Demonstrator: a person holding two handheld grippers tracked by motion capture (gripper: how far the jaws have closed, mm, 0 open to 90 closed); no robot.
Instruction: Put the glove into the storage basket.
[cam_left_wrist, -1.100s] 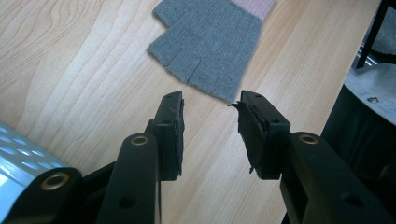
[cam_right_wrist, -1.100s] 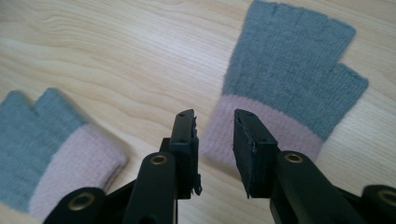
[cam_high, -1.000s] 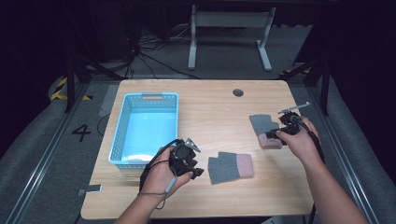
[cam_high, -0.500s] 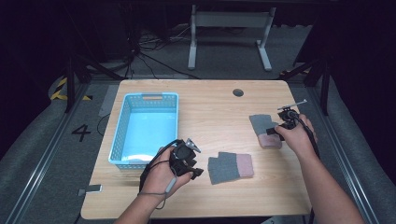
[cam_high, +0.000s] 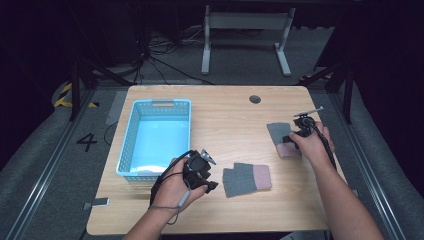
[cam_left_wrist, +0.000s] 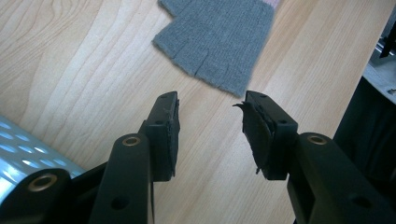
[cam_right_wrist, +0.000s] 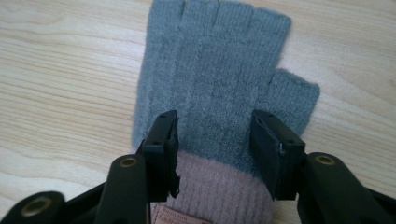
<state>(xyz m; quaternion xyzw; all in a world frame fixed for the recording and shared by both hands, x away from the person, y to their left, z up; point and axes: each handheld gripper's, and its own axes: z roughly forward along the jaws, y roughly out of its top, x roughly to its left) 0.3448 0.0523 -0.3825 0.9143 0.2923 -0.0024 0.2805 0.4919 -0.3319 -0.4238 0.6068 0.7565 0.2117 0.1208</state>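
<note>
Hovering over a grey fingerless glove (cam_right_wrist: 210, 88) with a pink cuff, the right gripper (cam_right_wrist: 212, 140) has its jaws spread wide to either side of the palm, just above the cuff, gripping nothing. The left gripper (cam_left_wrist: 210, 121) is equally open and empty above bare wooden table (cam_left_wrist: 84, 70), a second grey glove (cam_left_wrist: 219, 37) lying just ahead of its jaw tips and a blue basket (cam_high: 155, 137) close behind it to one side
</note>
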